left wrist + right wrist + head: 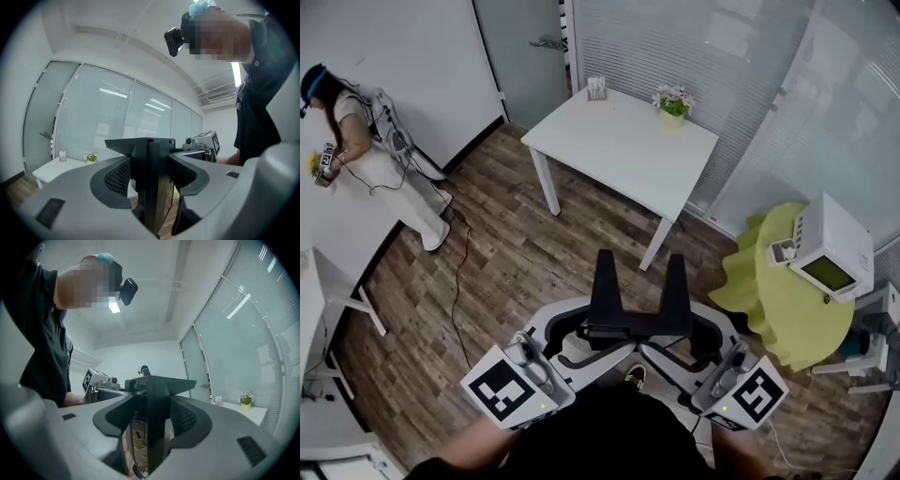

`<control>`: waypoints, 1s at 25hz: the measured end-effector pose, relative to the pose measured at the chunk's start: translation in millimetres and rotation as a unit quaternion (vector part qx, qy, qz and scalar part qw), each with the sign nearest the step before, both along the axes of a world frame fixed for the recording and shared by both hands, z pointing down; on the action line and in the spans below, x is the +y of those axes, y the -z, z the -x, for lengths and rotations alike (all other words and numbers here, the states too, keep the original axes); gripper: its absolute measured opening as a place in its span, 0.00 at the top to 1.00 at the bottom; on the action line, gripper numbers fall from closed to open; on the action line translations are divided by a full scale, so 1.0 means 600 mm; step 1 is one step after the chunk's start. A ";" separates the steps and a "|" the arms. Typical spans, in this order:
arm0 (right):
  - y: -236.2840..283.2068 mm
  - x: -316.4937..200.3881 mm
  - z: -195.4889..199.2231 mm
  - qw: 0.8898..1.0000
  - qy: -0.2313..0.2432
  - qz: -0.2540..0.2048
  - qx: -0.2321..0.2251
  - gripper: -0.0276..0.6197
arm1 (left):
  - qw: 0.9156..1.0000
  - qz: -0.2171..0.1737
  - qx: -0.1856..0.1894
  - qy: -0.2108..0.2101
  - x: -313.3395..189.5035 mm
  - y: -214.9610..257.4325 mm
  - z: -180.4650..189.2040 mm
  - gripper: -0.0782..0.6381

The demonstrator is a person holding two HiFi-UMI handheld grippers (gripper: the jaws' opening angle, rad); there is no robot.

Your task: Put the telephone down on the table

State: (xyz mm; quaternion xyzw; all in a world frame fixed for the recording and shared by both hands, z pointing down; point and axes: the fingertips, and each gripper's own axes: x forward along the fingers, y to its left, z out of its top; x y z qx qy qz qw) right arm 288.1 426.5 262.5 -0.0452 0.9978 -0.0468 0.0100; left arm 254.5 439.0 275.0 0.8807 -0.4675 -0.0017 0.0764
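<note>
Two grippers, both level, face each other just in front of you. Your left gripper (151, 161) has its jaws set wide and closed around one upright post of a black stand (637, 323). The post fills the gap, with the pads (117, 176) against its flat sides. Your right gripper (155, 401) is the same: wide, and clasped on the stand's other post.

Telephone (834, 246), as best it can be made out: a white boxy set with a greenish screen. It sits on a round table (764, 309) at far right, well apart from both grippers.

Materials and shapes:
- Jaws: matte grey plastic, bowed outward, lined with black mesh-textured pads.
- Stand: matte black, slab-sided, U-shaped from above. Each post has a flat flange on top.
- Marker cubes (508, 389): white faces with black squares.
- White table (619, 155): square, with a smooth top and slim legs. A small flower pot (673, 103) stands near its far edge.
- Round table: draped in yellow-green cloth (741, 272) that hangs in soft folds.
- Floor (506, 272): wood planks in mixed browns.
</note>
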 end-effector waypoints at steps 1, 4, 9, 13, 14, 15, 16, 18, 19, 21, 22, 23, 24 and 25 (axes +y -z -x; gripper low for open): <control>-0.001 -0.002 -0.002 1.000 0.001 0.002 0.002 0.57 | 1.000 0.001 0.001 0.001 -0.002 -0.001 -0.002 0.54; -0.004 -0.009 -0.008 1.000 0.002 0.005 0.003 0.57 | 1.000 0.002 0.003 0.001 -0.009 -0.003 -0.008 0.54; 0.000 -0.020 -0.018 1.000 0.007 0.002 -0.002 0.57 | 1.000 0.001 0.000 0.007 -0.019 0.002 -0.018 0.54; 0.006 -0.035 -0.030 1.000 0.014 0.000 -0.009 0.57 | 1.000 0.001 -0.007 0.013 -0.033 0.007 -0.029 0.54; 0.008 -0.038 -0.034 1.000 0.016 -0.002 -0.010 0.57 | 1.000 0.000 -0.008 0.015 -0.037 0.008 -0.033 0.54; 0.009 -0.042 -0.038 1.000 0.019 -0.003 -0.011 0.57 | 1.000 -0.002 -0.009 0.016 -0.040 0.010 -0.038 0.54; 0.009 -0.046 -0.042 1.000 0.021 -0.004 -0.010 0.57 | 1.000 -0.003 -0.011 0.018 -0.044 0.011 -0.042 0.54; 0.010 -0.054 -0.050 1.000 0.025 -0.005 -0.010 0.57 | 1.000 -0.003 -0.013 0.023 -0.051 0.013 -0.050 0.54; 0.010 -0.058 -0.055 1.000 0.028 -0.005 -0.012 0.57 | 1.000 -0.003 -0.014 0.025 -0.055 0.014 -0.054 0.54; 0.012 -0.067 -0.064 0.999 0.032 -0.005 -0.016 0.57 | 0.999 -0.002 -0.017 0.031 -0.063 0.015 -0.064 0.54; 0.012 -0.072 -0.069 0.999 0.034 -0.005 -0.017 0.57 | 0.999 -0.002 -0.018 0.033 -0.068 0.015 -0.069 0.54; 0.012 -0.078 -0.075 0.999 0.037 -0.004 -0.019 0.57 | 0.999 -0.002 -0.020 0.036 -0.073 0.015 -0.075 0.54; 0.012 -0.083 -0.081 0.999 0.040 -0.004 -0.020 0.57 | 0.999 -0.001 -0.021 0.039 -0.078 0.015 -0.081 0.54; 0.012 -0.087 -0.086 0.999 0.043 -0.004 -0.020 0.57 | 0.999 -0.001 -0.021 0.042 -0.082 0.014 -0.086 0.54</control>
